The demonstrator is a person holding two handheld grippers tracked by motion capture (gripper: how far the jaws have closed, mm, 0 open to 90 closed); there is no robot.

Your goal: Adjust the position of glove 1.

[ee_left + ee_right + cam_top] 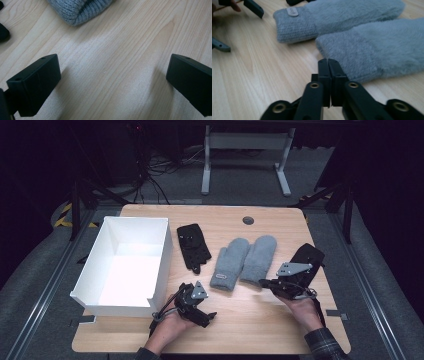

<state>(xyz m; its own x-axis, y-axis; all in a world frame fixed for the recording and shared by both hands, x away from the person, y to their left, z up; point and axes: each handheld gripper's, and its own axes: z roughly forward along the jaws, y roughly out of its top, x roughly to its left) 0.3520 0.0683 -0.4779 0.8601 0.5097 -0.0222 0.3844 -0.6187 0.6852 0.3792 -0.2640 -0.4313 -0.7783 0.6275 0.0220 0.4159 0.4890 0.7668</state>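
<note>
Two grey mittens lie side by side mid-table, the left mitten (pixel 229 263) and the right mitten (pixel 259 258). A black glove (pixel 193 246) lies between them and the box, and a second black glove (pixel 311 254) lies at the right, partly under my right gripper. My right gripper (pixel 263 282) is shut on nothing, its tips (pixel 328 62) at the cuff edge of the right mitten (pixel 374 50). The left mitten (pixel 332 17) carries a small label. My left gripper (pixel 206 309) stands open over bare wood (pixel 112 67), just short of the left mitten's cuff (pixel 80 10).
A white open-topped box (pixel 162 262) stands at the table's left, with nothing visible inside. A round cable port (pixel 248 220) sits near the far edge. Bare wood (pixel 250 320) runs along the front between the two hands. Beyond the table, a desk frame and cables stand on the dark floor.
</note>
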